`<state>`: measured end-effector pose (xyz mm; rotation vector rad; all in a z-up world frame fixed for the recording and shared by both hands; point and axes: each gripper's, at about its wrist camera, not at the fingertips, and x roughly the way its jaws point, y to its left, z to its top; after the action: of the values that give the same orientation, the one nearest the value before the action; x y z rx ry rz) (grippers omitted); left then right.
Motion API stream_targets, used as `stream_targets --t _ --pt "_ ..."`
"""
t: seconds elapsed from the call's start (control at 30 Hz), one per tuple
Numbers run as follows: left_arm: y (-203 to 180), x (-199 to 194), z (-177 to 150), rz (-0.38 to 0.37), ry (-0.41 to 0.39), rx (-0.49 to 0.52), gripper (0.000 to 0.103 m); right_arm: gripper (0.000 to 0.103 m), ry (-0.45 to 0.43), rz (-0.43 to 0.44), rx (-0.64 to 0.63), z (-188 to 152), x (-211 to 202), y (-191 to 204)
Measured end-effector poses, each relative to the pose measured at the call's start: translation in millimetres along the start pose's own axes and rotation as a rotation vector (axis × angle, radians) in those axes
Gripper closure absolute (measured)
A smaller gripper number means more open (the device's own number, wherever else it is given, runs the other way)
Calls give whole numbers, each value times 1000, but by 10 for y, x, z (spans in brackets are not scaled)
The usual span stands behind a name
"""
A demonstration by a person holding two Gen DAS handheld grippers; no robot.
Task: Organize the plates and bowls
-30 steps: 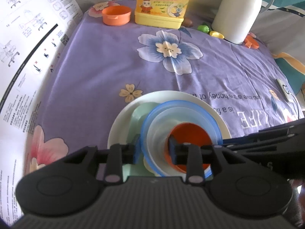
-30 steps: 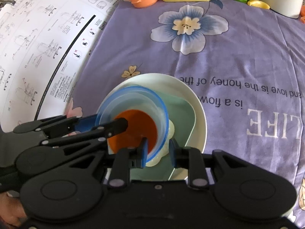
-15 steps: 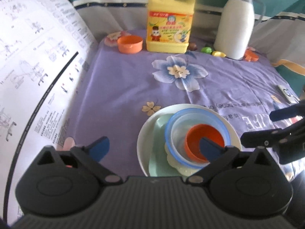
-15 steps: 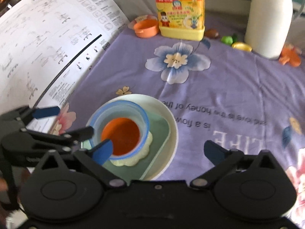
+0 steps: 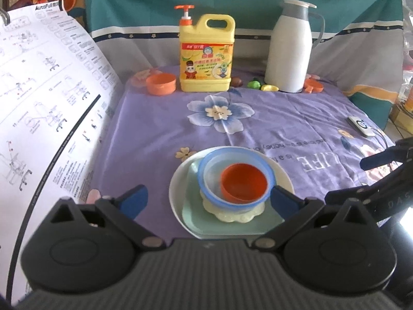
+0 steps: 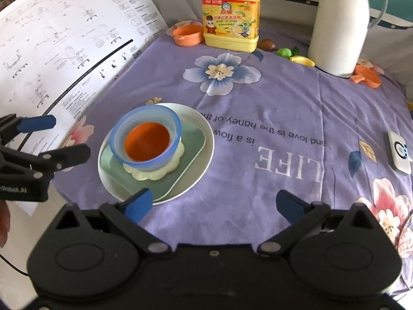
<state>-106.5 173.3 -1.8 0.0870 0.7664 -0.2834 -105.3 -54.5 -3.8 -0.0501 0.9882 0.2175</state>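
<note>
Both grippers hung over the desk, jaws released, nothing between 'em. Left gripper [image 5: 209, 201] looked straight down on the stack; its blue pads sat either side of it in the left wrist view, clear of the rims, no contact. Right gripper [image 6: 214, 205] was off to the stack's right w/ bare cloth [image 6: 271, 103] between its pads; stack lay up-left of them in that view. The stack itself, front-centre on the cloth: white plate [image 5: 178, 180] at the bottom, green tray [image 5: 196, 214] on it, pale scalloped dish [image 5: 232, 215] on the tray, blue bowl [image 5: 209, 168] on the dish, orange bowl [image 5: 244, 183] nested inside the blue one. All upright, orange bowl sitting a bit toward the blue bowl's right side in the left wrist view. Left gripper showed again at the left edge of the right wrist view [image 6: 59, 139], fingers spread, well short of the plate. Far end of the desk: a 2nd orange cup [image 5: 161, 84] just left of the yellow soap jug [image 5: 206, 59], white flask [image 5: 291, 49] to the right, small toy bits btwn jug and flask. Big instruction sheet [image 5: 44, 103] draped along the left side. White gadget [image 6: 398, 152] lay near the right edge.
</note>
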Motion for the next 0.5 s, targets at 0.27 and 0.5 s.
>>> stream_targets --t 0.27,0.5 --pt "-191 -17 -102 49 11 52 0 0 -52 20 -20 -182 -142 12" --pt "-196 -4 -166 69 25 49 0 0 -97 12 -91 -300 -235 120"
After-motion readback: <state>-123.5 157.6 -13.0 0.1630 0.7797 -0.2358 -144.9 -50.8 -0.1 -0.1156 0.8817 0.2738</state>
